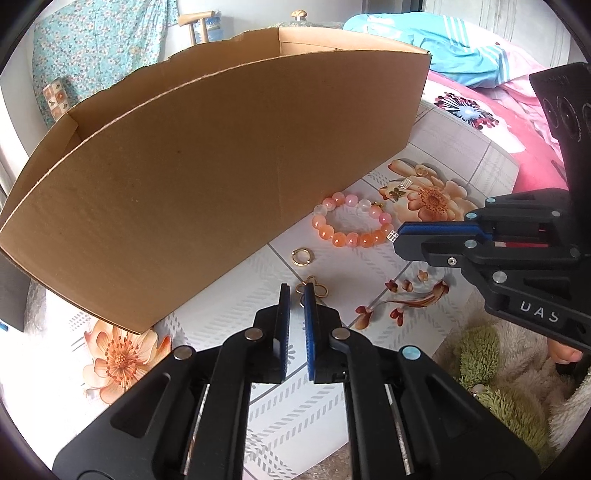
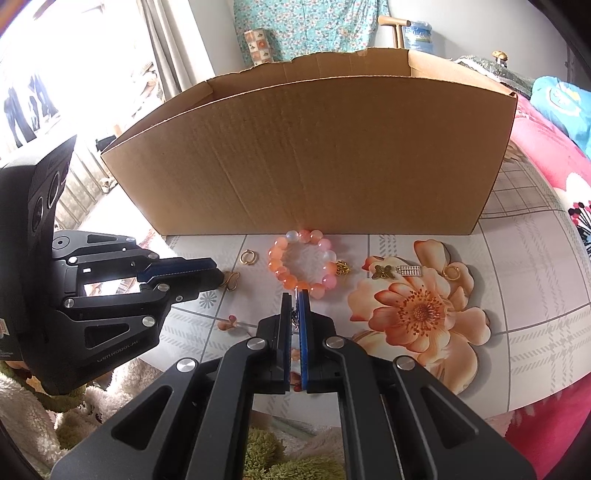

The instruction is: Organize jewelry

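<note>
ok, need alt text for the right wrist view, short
The right tool, its jaws nearly shut, pinches a thin silver chain just in front of an orange and pink beaded bracelet lying on a floral tabletop. Behind stands an open cardboard box; the left tool reaches in from the left beside a gold clover charm.

A home, most likely a bedroom: a bed with a pink flowered quilt (image 1: 517,122) and a blue garment (image 1: 424,40) lies just beside the desk with its floral cover (image 2: 535,280). A floral curtain (image 2: 306,26), a wooden chair (image 1: 197,22) and fluffy bedding (image 1: 509,387) stand around.
</note>
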`<state>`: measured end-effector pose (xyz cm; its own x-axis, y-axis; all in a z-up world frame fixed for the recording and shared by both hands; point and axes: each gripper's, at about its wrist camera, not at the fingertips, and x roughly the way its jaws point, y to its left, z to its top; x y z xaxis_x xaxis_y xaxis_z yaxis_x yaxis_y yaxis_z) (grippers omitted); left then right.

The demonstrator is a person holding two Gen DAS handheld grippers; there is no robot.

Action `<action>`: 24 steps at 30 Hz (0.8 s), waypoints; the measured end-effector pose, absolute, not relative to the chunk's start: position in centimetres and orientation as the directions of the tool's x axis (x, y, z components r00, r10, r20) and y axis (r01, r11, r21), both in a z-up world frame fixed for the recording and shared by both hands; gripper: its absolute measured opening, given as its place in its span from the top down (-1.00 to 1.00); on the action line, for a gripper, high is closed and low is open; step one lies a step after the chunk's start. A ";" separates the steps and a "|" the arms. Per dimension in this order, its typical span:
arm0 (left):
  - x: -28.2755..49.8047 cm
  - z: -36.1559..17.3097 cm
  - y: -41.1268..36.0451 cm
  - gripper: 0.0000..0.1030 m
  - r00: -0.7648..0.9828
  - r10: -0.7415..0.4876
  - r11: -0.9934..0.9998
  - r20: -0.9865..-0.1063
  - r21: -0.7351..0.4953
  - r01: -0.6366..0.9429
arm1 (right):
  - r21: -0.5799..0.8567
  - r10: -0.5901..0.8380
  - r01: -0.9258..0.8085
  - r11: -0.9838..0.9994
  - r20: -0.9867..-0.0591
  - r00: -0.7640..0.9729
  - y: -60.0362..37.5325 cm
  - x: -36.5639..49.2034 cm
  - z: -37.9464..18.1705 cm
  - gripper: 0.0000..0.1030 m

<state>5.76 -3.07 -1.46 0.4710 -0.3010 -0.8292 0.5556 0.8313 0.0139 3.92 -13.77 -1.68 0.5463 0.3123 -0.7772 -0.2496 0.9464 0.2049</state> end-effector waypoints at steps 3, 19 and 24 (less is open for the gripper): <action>5.7 -1.5 -3.1 0.87 0.471 -0.300 0.830 -0.830 0.016 0.557 | 0.207 0.314 -0.250 0.946 -0.776 0.547 -13.8 3.9 -1.7 0.93; 5.5 -1.5 -3.1 0.87 0.457 -0.319 0.828 -0.830 -0.010 0.560 | 0.213 0.318 -0.248 0.945 -0.776 0.544 -13.8 3.8 -1.7 0.93; 5.4 -1.4 -2.9 0.73 0.453 -0.332 0.829 -0.827 -0.027 0.559 | 0.213 0.316 -0.246 0.946 -0.778 0.543 -13.7 3.8 -1.8 0.93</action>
<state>5.41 -2.86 -1.41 0.4533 -0.3321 -0.8272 0.5588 0.8289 -0.0265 3.83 -13.70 -1.79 0.5431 0.3164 -0.7778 -0.2458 0.9456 0.2131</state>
